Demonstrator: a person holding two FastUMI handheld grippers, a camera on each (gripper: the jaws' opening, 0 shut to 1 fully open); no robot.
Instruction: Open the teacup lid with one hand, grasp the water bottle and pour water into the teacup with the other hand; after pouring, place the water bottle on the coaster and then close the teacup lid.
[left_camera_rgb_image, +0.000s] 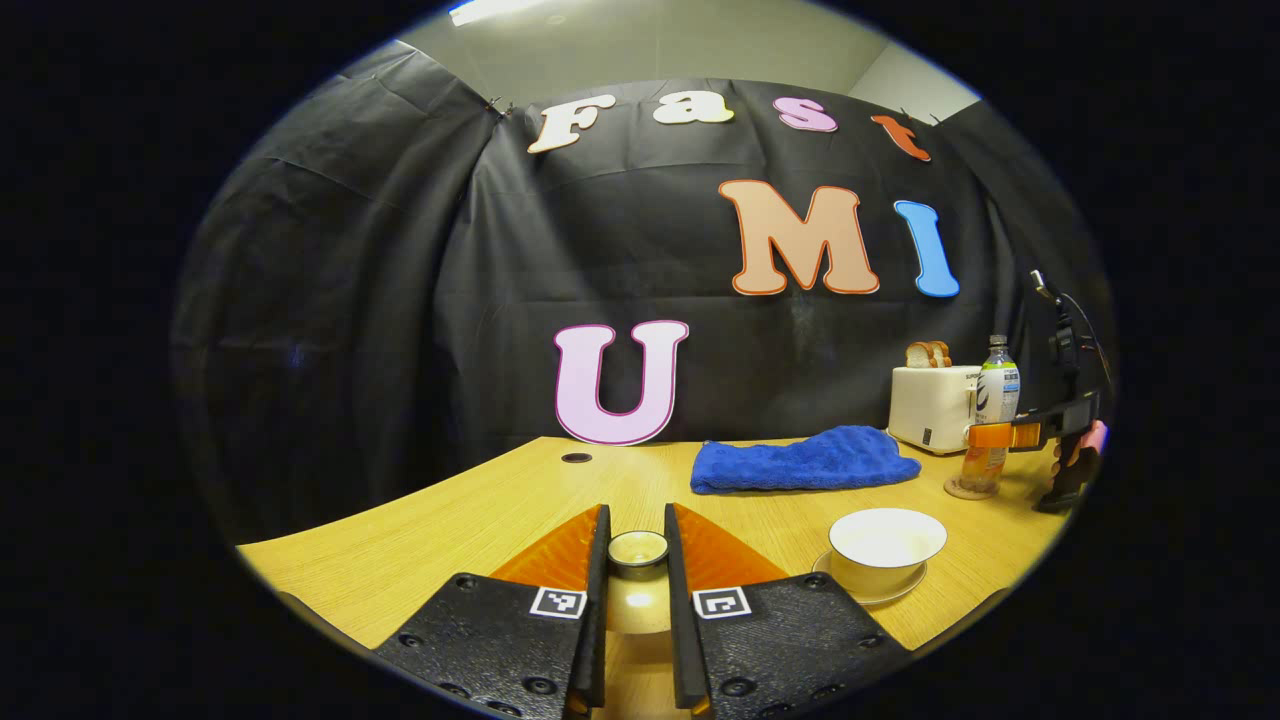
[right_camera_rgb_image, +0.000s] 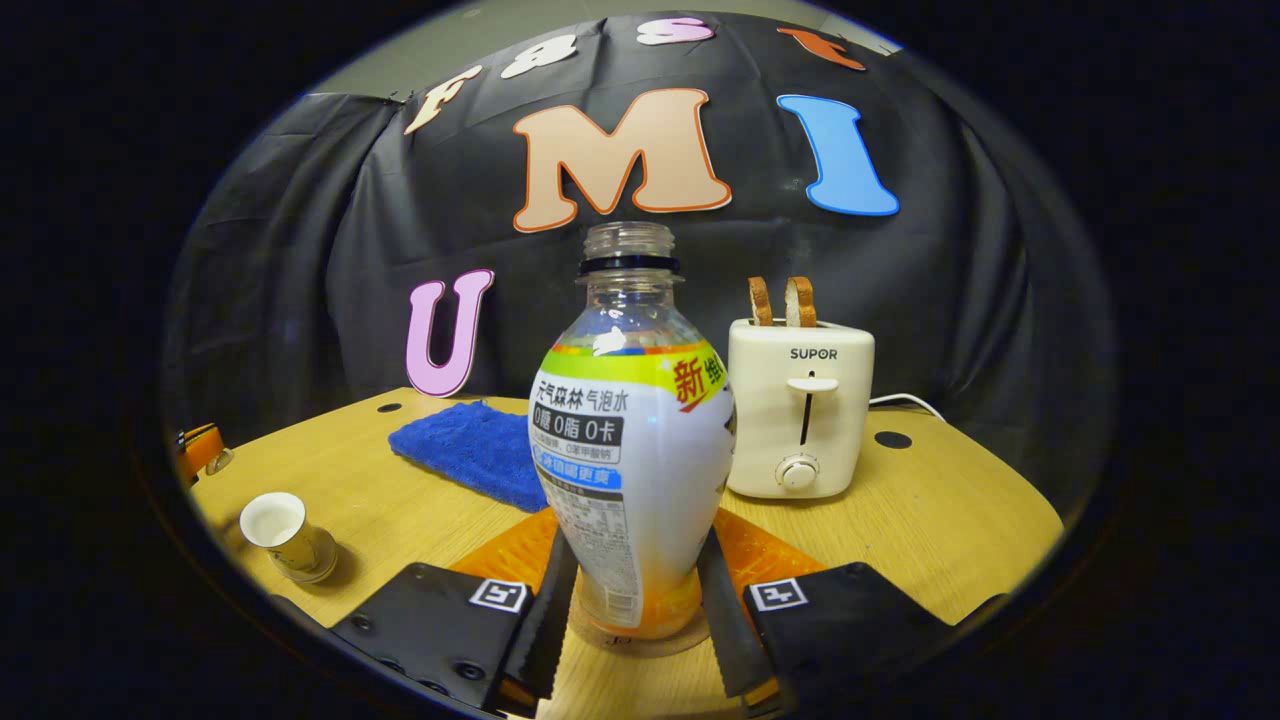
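Your right gripper (right_camera_rgb_image: 632, 610) is clenched low on the uncapped clear plastic water bottle (right_camera_rgb_image: 630, 440) standing on the round coaster (right_camera_rgb_image: 640, 643) beside the white toaster (right_camera_rgb_image: 800, 410); thin, slick, squashable walls likely, so grip the firmer waist gently.

Both tongs (left_camera_rgb_image: 637, 560) (right_camera_rgb_image: 635, 600) clamped, level.

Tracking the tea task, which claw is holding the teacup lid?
The left claw, pinching the lid by its knob; the right claw instead grips the water bottle standing on the coaster.
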